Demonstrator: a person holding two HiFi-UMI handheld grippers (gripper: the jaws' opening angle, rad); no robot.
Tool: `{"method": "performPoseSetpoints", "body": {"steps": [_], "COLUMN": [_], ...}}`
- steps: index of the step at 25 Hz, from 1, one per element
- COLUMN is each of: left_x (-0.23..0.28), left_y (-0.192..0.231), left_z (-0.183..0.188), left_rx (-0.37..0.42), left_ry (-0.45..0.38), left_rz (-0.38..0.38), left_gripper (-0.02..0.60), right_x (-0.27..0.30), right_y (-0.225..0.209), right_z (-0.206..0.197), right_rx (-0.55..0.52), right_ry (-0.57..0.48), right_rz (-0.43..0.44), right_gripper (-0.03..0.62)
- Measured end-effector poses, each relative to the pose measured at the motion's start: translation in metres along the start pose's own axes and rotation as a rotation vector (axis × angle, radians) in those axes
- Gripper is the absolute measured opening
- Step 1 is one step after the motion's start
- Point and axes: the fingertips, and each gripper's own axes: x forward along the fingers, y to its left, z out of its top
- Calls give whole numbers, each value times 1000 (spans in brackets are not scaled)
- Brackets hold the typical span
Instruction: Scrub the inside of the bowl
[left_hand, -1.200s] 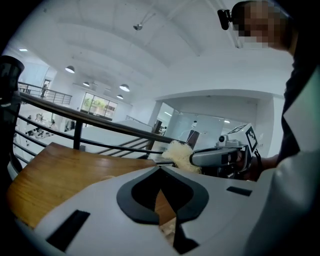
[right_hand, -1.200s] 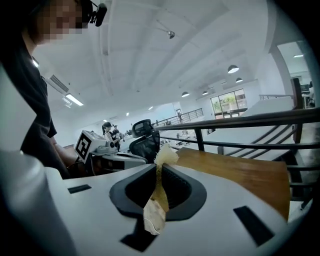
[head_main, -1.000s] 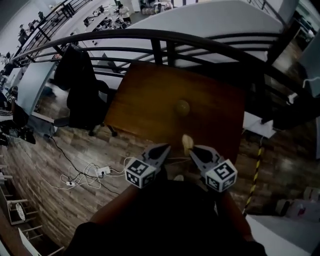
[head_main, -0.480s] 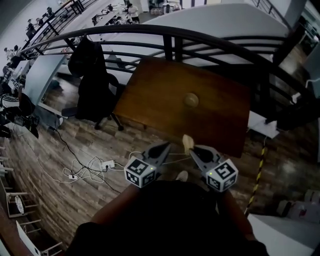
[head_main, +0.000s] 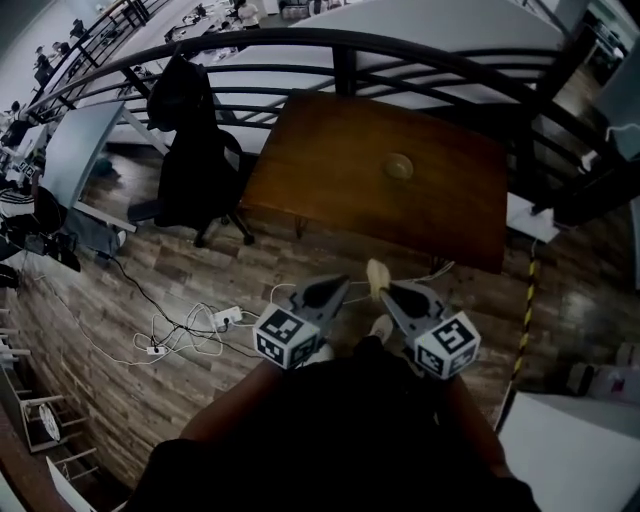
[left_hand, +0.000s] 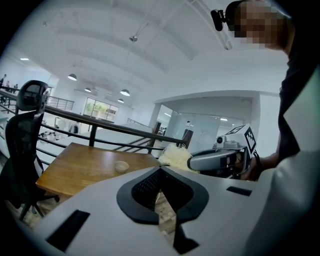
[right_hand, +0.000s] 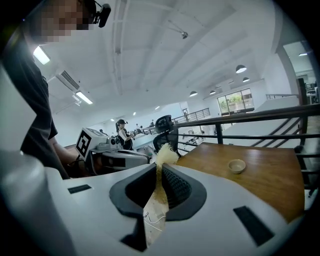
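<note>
A small tan bowl (head_main: 398, 166) stands alone on a brown wooden table (head_main: 330, 160), well ahead of both grippers. My right gripper (head_main: 385, 290) is shut on a pale yellow fibrous scrubber (head_main: 377, 276), whose frayed end sticks out past the jaws. In the right gripper view the scrubber (right_hand: 164, 155) runs between the pads, with the bowl (right_hand: 236, 165) far off to the right. My left gripper (head_main: 340, 288) is beside it, shut and holding nothing. From the left gripper view the bowl (left_hand: 121, 166) lies left of the scrubber (left_hand: 175, 156). Both grippers hang over the floor, short of the table.
A black office chair draped with a dark jacket (head_main: 195, 150) stands left of the table. A dark metal railing (head_main: 340, 45) runs behind it. Cables and a power strip (head_main: 200, 325) lie on the wood floor at the left. Yellow-black tape (head_main: 525, 320) marks the floor at the right.
In the head view the table, bowl and chair have slid up and to the right. Both grippers keep their pose before the body, the scrubber still held in the right one.
</note>
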Motion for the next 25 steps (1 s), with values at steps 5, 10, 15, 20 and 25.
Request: {"method": "performPoseSetpoints", "body": {"steps": [5, 10, 15, 20, 25], "left_x": [-54, -87, -100, -97, -99], "left_y": [-3, -13, -38, -75, -121], "left_z": [-26, -47, -63, -67, -70], "left_rx": [-14, -14, -22, -5, -3], "left_ry": [18, 29, 22, 18, 6], "left_rz": [-27, -68, -76, -106, -114], "left_gripper": [-3, -3, -3, -3, -3], "right_x": [7, 5, -22, -55, -95], "right_y": [59, 102, 124, 126, 136], "right_z": [-23, -48, -63, -69, -82], "right_rx": [28, 63, 52, 54, 42], "right_ry": [-4, -13, -12, -30, -41], "right_rz": [-41, -99, -151, -182, -168], "right_gripper": [43, 43, 43, 43, 43]}}
